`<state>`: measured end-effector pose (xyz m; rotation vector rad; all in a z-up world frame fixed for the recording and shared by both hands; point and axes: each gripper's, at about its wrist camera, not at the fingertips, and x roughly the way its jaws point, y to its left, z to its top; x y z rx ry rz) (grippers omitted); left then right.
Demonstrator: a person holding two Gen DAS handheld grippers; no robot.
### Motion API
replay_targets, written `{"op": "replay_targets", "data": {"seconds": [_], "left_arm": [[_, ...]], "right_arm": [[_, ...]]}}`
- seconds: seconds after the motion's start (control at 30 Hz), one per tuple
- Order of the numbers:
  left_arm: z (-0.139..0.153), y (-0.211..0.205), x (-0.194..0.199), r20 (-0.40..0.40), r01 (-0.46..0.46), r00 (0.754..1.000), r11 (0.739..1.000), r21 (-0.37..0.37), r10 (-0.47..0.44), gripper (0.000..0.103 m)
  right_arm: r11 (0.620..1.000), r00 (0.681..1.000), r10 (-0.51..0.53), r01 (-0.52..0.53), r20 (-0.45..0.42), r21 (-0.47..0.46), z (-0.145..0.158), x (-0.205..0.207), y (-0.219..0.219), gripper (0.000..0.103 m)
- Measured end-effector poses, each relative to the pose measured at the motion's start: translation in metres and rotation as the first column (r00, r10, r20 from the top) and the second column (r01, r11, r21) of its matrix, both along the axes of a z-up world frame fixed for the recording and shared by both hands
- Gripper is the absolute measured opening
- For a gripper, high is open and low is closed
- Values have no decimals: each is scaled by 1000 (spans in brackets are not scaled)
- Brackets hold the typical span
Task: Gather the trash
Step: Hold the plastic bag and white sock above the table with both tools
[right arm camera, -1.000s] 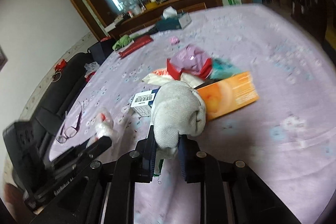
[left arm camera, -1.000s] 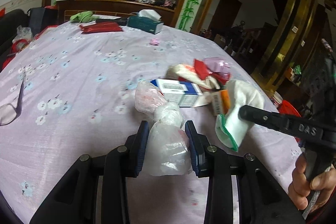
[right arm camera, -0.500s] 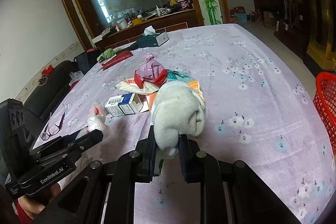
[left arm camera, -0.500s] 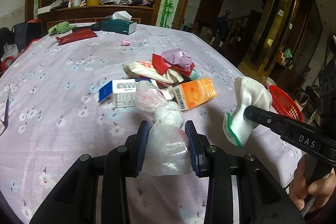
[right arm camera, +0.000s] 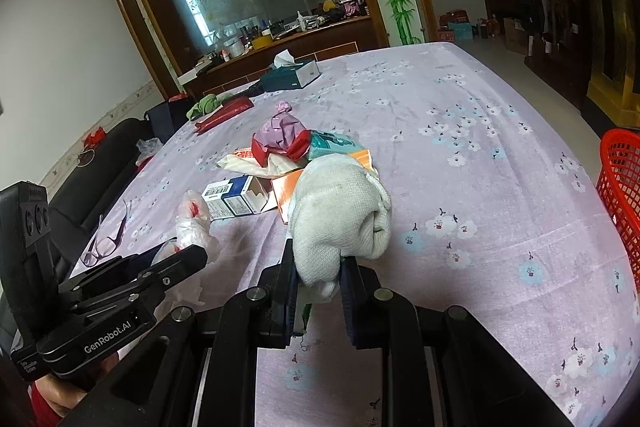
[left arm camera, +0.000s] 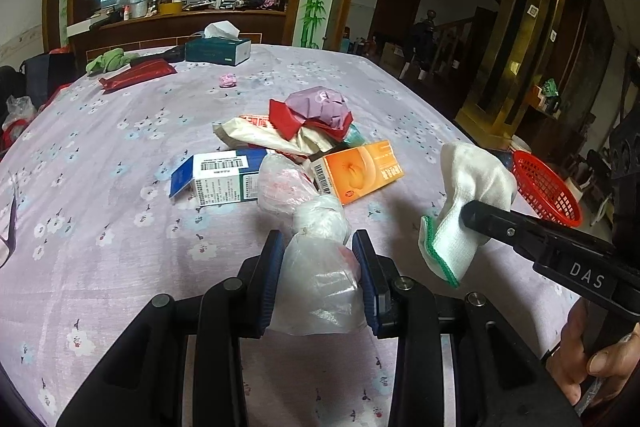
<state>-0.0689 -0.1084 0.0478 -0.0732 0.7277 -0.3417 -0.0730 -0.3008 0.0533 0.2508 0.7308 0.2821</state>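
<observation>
Purple cloth with small flowers covers the bench (left arm camera: 120,115) I am working over. Far on my left, a pair of glasses (right arm camera: 105,242) lies flat on the cloth. Next comes my left hand-held gripper (left arm camera: 318,279). It is squeezed tight on a clear plastic bag (left arm camera: 316,267), and the bag is held up off the cloth. The knotted top of the bag pokes out past the blue pads (left arm camera: 269,277).

In the middle of the bench sits a pile of trash. I see a blue and white box (left arm camera: 218,181) with one flap open, and an orange box (left arm camera: 360,171) just beside it. Behind them lie a cream wrapper (left arm camera: 256,135) and a red wrapper (left arm camera: 286,119), with a crumpled purple paper (left arm camera: 318,103) on top. Well behind the pile, near the far edge, stand a tissue box (left arm camera: 218,50), a flat red packet (left arm camera: 138,75) and a green cloth (left arm camera: 108,60).

To the right, my right hand-held gripper (right arm camera: 318,293) is clamped on a white cloth (right arm camera: 340,219) with a green edge. The cloth bulges out over the jaws and hangs in the air above the bench. A hand (left arm camera: 592,359) grips the handle. Far right, past the bench edge and lower down, sits a red basket (left arm camera: 544,189).
</observation>
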Motion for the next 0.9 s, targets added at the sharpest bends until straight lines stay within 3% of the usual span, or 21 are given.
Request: {"op": "replay_targets", "data": {"seconds": [0.9], "left_arm": [[4, -3, -5, 2, 27, 1000, 1000, -9, -27, 34]], "right_arm": [[1000, 1000, -4, 4, -6, 1, 0, -2, 0, 20]]}}
